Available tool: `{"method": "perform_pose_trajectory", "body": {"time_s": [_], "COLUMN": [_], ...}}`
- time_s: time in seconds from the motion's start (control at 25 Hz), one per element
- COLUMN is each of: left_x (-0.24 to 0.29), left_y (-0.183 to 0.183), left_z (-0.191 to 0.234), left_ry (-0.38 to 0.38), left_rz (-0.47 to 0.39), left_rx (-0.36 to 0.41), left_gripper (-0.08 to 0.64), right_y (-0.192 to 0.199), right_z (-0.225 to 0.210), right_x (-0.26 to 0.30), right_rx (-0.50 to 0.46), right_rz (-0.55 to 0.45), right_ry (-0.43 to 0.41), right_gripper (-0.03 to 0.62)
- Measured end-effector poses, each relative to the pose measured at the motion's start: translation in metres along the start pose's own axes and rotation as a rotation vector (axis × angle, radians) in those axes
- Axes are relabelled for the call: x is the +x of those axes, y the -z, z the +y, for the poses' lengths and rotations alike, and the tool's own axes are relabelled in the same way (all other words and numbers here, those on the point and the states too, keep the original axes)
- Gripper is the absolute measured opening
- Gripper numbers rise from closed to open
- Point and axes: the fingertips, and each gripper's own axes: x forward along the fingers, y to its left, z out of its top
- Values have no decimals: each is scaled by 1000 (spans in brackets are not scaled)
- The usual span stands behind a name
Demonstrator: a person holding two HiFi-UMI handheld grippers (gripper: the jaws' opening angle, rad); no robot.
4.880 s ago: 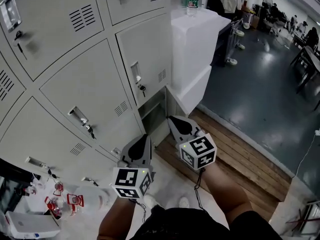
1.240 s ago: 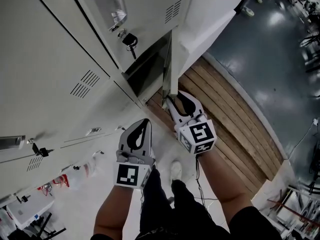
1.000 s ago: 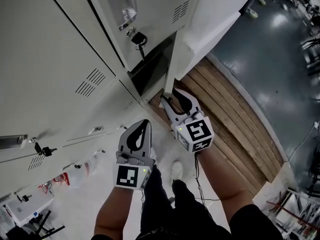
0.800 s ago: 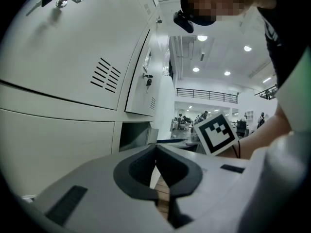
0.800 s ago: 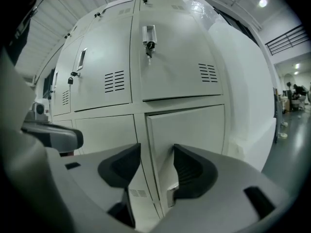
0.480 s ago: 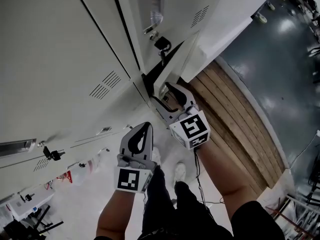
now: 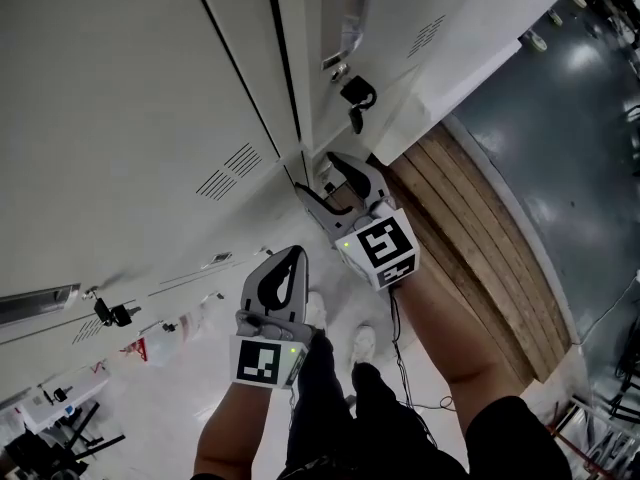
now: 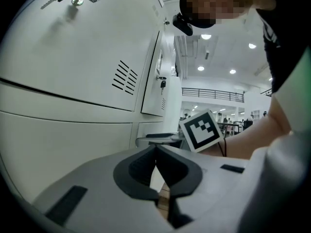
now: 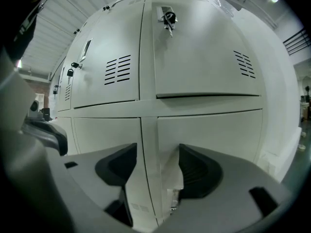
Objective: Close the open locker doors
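Bottom door [image 9: 214,130], 12 o'clock, has swung flush — looks done. Right gripper [image 7: 327,183] just spread wide, empty; left gripper [image 7: 292,258] pinched together, empty

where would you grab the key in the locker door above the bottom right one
Probably the dark key head, which juts out of the door just under the recessed handle. Come straight at the door front and close on it from both sides.
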Motion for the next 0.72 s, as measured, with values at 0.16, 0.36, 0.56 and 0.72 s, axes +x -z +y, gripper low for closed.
{"method": "perform_pose_trajectory", "body": {"time_s": [0.16,0.36,0.56,0.72], "left_x": [-2,-5,-7,-6], "left_y": [0,1,2,2], "left_z": [4,8,13,17], "left_ry": [-4,-7,-8,-10], "left_rz": [1,0,6,7], "left_rx": [2,2,0,0], "left_gripper": [3,3,3,3], "right_y": [-3,-5,-5,-5], "right_z": [4,9,7,5], "right_x": [6,14,16,18], "right_rx": [-9,-31,-43,-40], "right_rz": [-10,-11,-19,-26], "right_ry": [-16,-35,-17,-2], "right_gripper": [266,276,281,281]}}
